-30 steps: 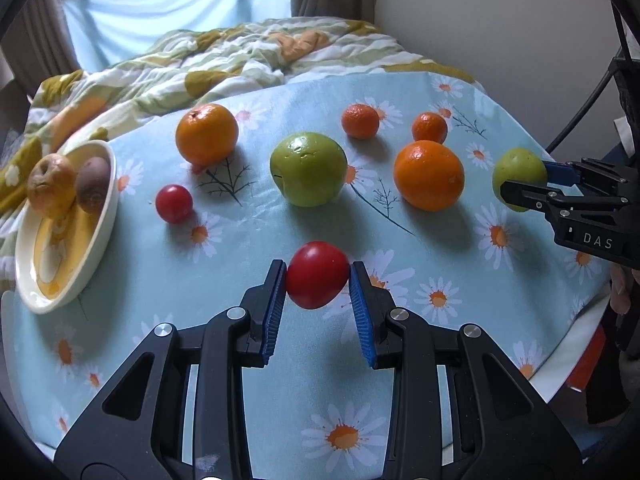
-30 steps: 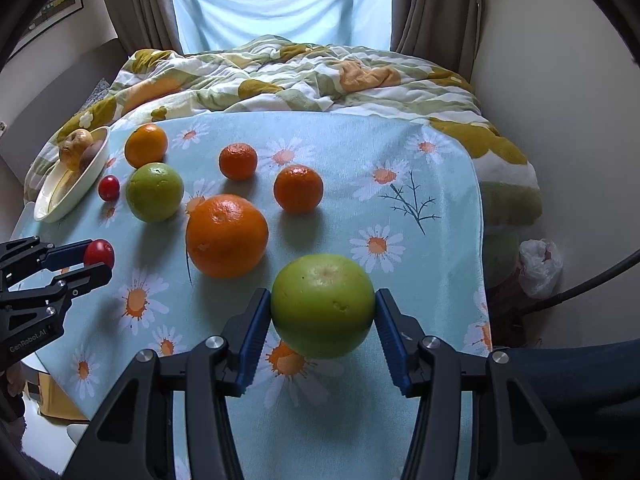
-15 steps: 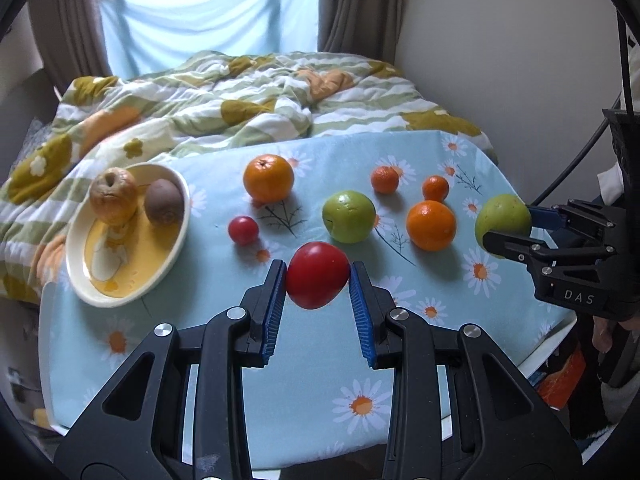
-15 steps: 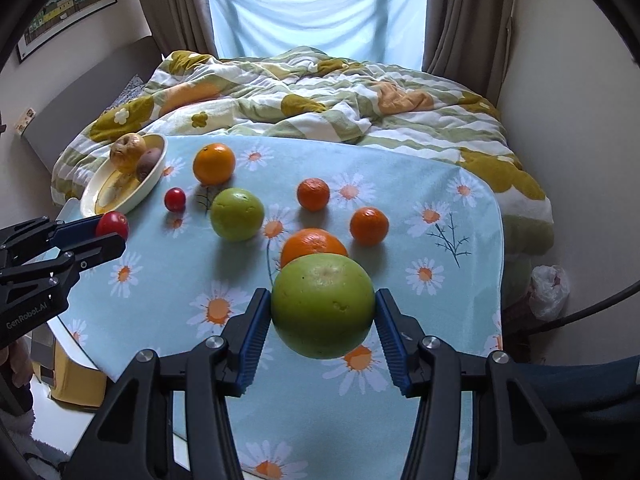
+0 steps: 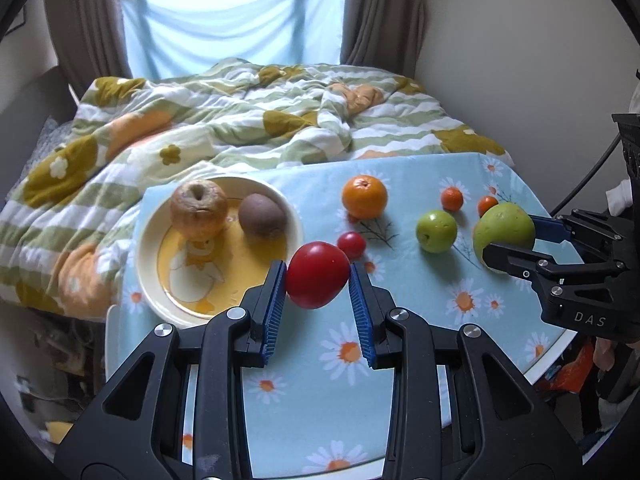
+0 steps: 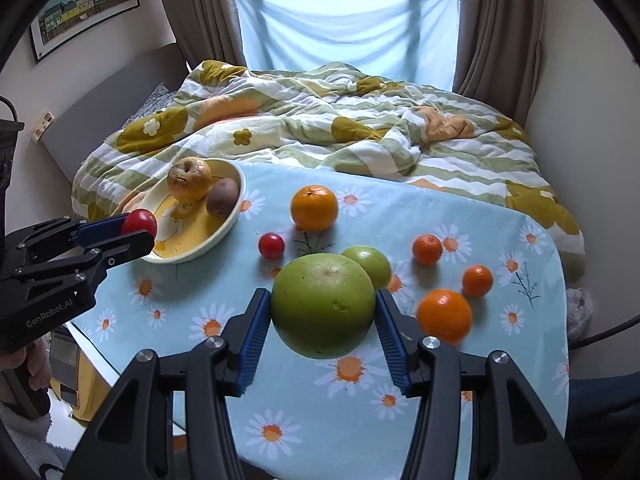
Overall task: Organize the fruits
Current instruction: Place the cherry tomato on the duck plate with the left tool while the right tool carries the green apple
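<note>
My left gripper is shut on a red tomato and holds it in the air near the right rim of the yellow plate. The plate holds a wrinkled apple and a brown kiwi. My right gripper is shut on a large green apple, raised above the table. It also shows in the left wrist view. On the daisy cloth lie a small tomato, a green apple, two oranges and two tangerines.
The table stands against a bed with a rumpled flowered quilt. A wall lies to the right, and a curtained window behind the bed. The table's near edge and left edge drop to the floor.
Both grippers have risen and pulled back with their fruit. The left one has swung left, so the tomato now hangs near the plate's rim.
</note>
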`<state>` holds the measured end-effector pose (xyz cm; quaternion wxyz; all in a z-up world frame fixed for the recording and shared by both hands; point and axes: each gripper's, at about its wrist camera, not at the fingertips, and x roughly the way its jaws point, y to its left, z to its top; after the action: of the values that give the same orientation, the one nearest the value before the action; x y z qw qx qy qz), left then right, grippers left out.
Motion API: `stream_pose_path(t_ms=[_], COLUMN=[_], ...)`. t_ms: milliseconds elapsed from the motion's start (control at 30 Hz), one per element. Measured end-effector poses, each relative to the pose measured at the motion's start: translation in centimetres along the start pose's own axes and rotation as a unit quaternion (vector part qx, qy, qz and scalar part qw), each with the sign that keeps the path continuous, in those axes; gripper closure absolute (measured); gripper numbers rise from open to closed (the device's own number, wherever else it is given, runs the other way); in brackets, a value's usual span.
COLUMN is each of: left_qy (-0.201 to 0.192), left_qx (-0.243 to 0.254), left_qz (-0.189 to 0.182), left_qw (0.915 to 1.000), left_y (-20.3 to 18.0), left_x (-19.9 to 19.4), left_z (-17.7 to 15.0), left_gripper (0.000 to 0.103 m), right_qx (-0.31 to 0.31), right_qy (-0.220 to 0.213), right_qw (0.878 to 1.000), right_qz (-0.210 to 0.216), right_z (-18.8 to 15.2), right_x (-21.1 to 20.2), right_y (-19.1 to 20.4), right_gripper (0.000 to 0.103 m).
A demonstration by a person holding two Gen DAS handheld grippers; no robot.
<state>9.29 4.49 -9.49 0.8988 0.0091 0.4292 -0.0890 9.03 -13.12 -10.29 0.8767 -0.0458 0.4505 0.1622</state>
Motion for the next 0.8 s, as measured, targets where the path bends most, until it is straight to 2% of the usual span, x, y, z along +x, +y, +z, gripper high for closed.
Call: stream_pose_path(t_ms=[233, 500, 800], left_qy=[0.009, 0.032, 0.052], left_qx=[-0.004, -0.001, 0.020], left_qz=[0.011, 0.021, 0.015], left_qw=[0.9999, 0.9992, 0.9984], left_y=[6.2, 12.5, 15.8], left_x=[1.4, 4.9, 9.2], left_z=[0.4, 0.2, 0.5], left_gripper=[0.065, 0.065, 0.065], right_qx=[0.004, 0.018, 0.035], right_qy=[0.003, 0.012, 0.020], right_qw=[1.000, 1.000, 0.999], right_qz=[0.004, 0.007, 0.000], right_z=[2.0, 3.4, 4.4], right_x=[2.6, 6.3, 9.1], right_y=[4.6, 8.5, 10.8], right_gripper=[0.055, 0.055, 0.055])
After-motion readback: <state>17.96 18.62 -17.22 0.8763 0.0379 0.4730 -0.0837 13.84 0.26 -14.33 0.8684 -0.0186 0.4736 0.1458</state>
